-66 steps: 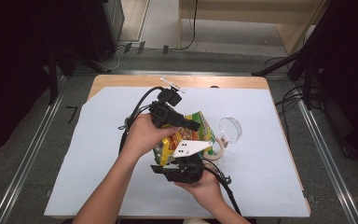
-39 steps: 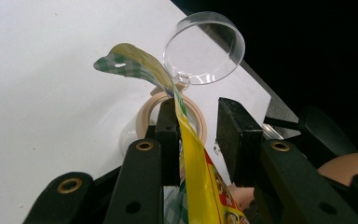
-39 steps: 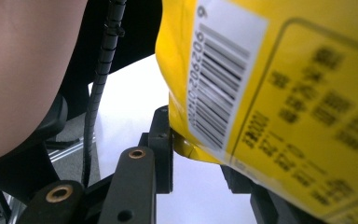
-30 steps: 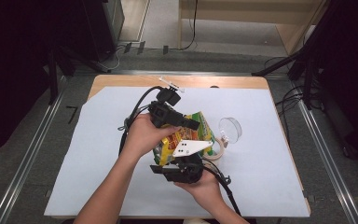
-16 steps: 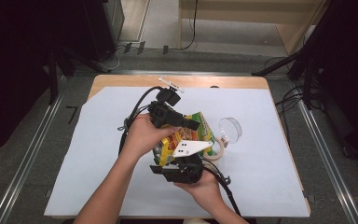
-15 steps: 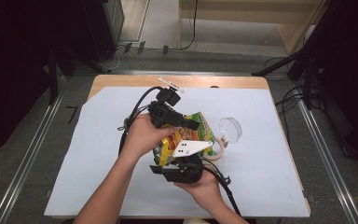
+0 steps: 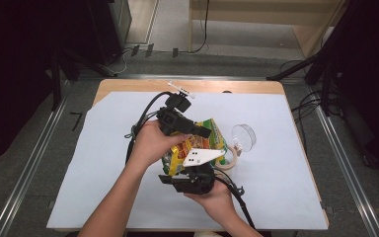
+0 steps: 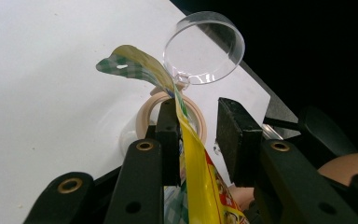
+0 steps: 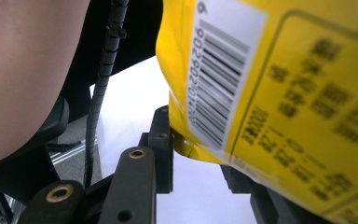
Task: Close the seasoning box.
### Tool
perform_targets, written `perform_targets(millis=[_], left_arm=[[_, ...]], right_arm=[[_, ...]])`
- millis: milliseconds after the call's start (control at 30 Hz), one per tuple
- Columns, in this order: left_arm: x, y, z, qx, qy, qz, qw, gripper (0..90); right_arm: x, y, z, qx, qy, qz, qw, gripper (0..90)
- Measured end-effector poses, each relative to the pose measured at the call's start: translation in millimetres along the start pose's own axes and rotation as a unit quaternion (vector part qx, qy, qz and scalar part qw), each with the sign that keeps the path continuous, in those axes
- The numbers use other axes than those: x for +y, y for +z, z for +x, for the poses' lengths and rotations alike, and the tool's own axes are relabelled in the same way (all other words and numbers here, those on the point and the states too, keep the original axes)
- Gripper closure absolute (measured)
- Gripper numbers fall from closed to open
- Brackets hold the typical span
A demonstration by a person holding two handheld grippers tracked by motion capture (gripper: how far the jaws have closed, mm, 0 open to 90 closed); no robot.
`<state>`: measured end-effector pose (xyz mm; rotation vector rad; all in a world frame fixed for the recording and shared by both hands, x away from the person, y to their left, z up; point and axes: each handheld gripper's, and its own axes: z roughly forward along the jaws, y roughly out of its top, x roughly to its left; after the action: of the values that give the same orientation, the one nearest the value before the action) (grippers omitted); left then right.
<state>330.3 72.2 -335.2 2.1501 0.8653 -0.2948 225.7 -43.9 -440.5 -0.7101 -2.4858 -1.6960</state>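
Left gripper [image 8: 193, 140]: yellow snack bag [image 8: 200, 177] between parted jaws, against one pad. Right gripper [image 9: 200, 149]: bag corner between jaws, clamping unclear, above tabletop [image 7: 103, 163]

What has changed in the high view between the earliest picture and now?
Nothing visibly changed. The left gripper and right gripper stay at the yellow snack bag, which sits between the jaws of each; the clear round lid and tape roll lie where they were.

Lab recording bay, paper-covered table [image 7: 296, 197], floor rails [image 7: 27, 173], cables [image 7: 306, 106]
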Motion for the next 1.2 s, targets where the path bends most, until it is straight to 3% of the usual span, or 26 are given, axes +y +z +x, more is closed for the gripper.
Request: perform_targets(millis=[967,1100,1200], left_arm=[[0.0,-4.2,2.6,-0.01,-0.009,0.0,0.9999,70.1],[0.0,-3.8,0.9,-0.019,-0.014,0.001,0.9997,69.9],[0.4,-5.5,-3.2,-0.013,-0.008,-0.001,0.9999,69.9]], right_arm=[[4.0,-1.6,4.4,0.003,-0.001,0.0,1.0,70.0],[3.9,-1.8,4.6,-0.001,-0.004,0.0,1.0,70.1],[4.3,-2.4,5.1,0.0,-0.007,-0.004,1.0,70.2]])
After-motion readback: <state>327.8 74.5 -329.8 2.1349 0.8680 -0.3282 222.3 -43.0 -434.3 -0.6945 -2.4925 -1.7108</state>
